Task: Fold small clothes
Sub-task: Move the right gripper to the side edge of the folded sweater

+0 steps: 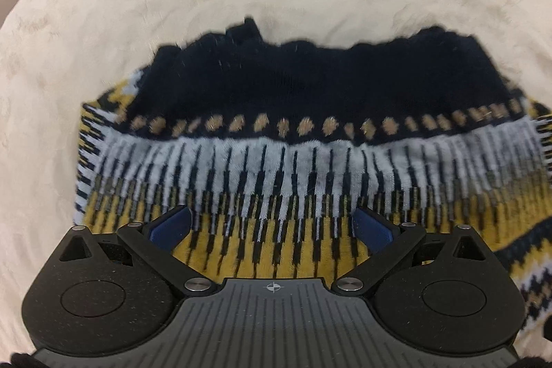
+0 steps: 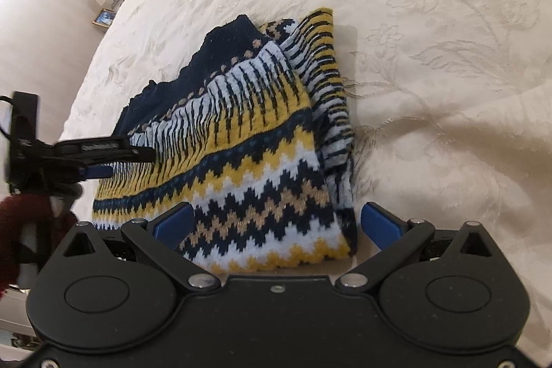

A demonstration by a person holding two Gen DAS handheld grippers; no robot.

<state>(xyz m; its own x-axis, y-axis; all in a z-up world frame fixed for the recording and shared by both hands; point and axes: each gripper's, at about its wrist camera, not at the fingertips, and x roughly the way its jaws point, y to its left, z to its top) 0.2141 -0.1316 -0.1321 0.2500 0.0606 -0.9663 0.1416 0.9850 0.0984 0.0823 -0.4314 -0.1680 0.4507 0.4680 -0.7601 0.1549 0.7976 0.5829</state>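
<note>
Folded sweater (image 2: 241,140) on cream bedspread (image 2: 431,57), framed picture (image 2: 103,17) nearby.

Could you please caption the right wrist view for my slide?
Open right tongs straddle a folded patterned knit sweater on a cream bedspread.

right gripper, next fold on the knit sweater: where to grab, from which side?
Probably the near hem corner of the knit sweater, on the zigzag band at its right edge. That corner already sits between the open jaws of the right gripper, and layers stack there on the bedspread. Come in low from the near side.
</note>
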